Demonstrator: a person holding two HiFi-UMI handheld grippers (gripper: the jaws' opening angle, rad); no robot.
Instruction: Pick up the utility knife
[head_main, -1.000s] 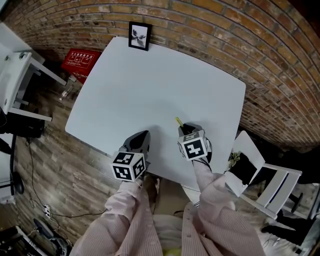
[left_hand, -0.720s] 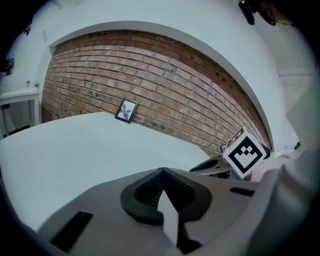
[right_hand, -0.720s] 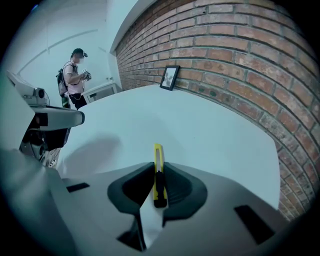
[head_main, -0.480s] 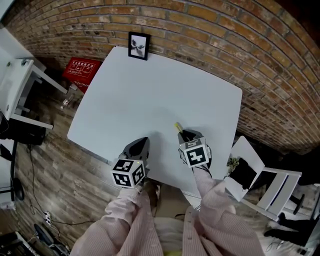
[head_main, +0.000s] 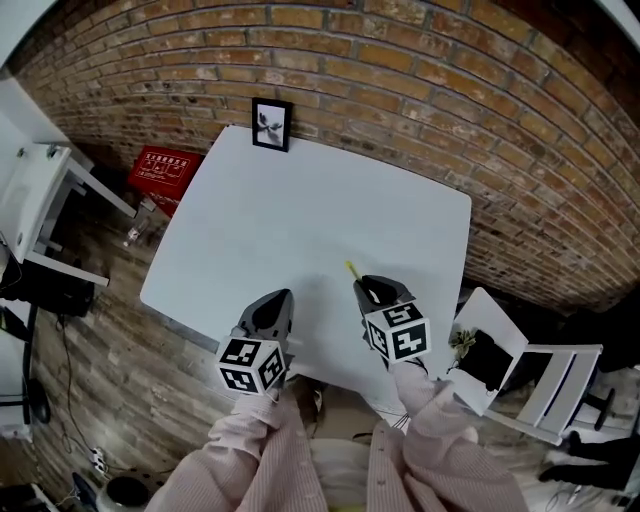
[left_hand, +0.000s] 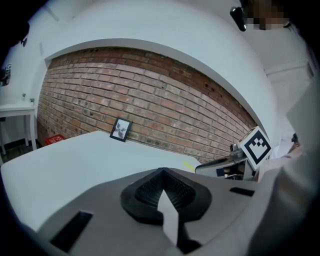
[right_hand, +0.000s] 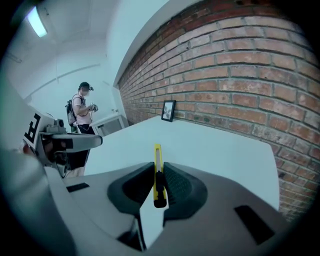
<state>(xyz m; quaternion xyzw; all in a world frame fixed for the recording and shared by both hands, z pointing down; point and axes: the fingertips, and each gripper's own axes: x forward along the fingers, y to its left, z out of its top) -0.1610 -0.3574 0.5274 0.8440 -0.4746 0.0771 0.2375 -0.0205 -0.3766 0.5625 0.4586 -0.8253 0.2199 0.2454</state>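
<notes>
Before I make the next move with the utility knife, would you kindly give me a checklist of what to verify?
1. Utility knife clamped between the jaws of the right hand-held gripper: ok.
2. Knife lined up along the jaws, tip pointing forward: ok.
3. Blade retracted: cannot tell.
4. Left hand-held gripper shut, nothing in it, apart from the knife: ok.
5. Picture frame well away, at the far edge of the table: ok.
6. Knife lifted clear of the table: cannot tell.
</notes>
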